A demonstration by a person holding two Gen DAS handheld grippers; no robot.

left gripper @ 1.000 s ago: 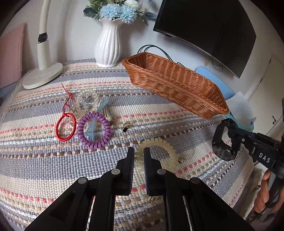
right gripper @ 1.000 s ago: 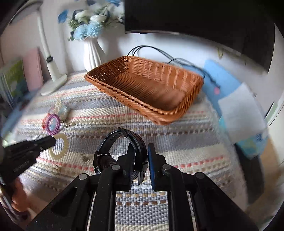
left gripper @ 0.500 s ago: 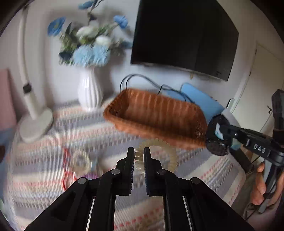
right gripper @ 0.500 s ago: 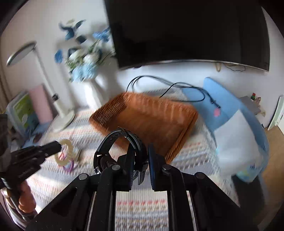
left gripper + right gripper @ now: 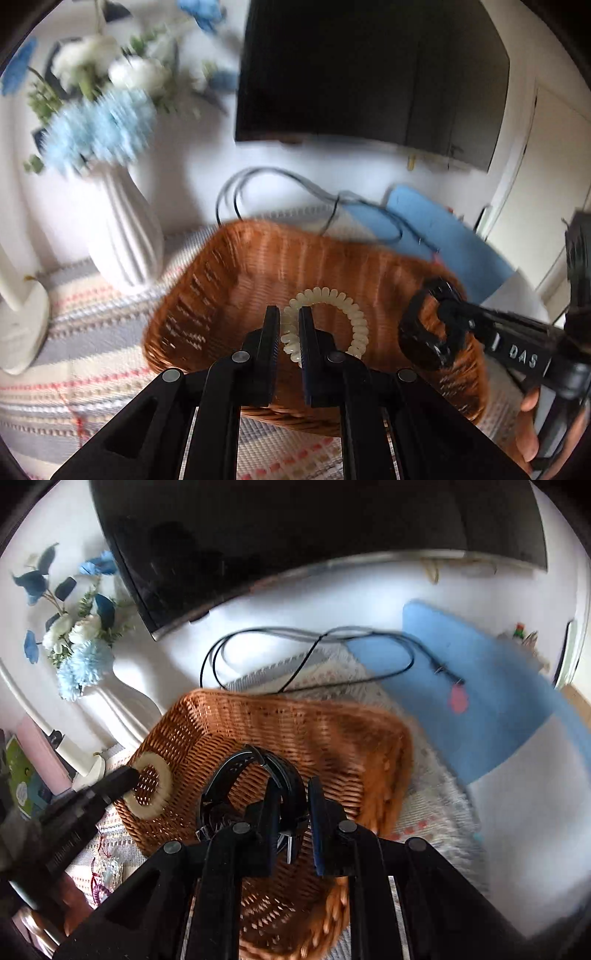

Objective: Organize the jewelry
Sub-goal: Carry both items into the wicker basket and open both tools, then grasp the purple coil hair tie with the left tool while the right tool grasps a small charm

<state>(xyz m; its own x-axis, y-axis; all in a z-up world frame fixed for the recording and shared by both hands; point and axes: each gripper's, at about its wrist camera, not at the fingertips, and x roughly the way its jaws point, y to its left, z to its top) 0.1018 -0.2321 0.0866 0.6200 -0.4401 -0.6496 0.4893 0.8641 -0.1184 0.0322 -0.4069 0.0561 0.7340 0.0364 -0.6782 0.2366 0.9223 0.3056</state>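
My left gripper (image 5: 288, 328) is shut on a cream spiral bracelet (image 5: 343, 314) and holds it above the brown wicker basket (image 5: 229, 280). My right gripper (image 5: 291, 805) is shut on a black watch (image 5: 240, 775) and holds it above the same basket (image 5: 332, 731). The right gripper with the watch (image 5: 424, 332) shows at the right of the left wrist view. The left gripper with the bracelet (image 5: 155, 775) shows at the left of the right wrist view, over the basket's left rim.
A white vase with blue flowers (image 5: 125, 236) stands left of the basket, and a lamp base (image 5: 22, 325) further left. A dark screen (image 5: 369, 74) hangs behind. Cables (image 5: 295, 646) and a blue pad (image 5: 480, 686) lie beyond the basket. Other jewelry (image 5: 107, 875) lies on the striped cloth.
Both grippers have lifted from the striped cloth and moved forward over the basket, each still holding its piece. The basket now sits directly below both grippers.
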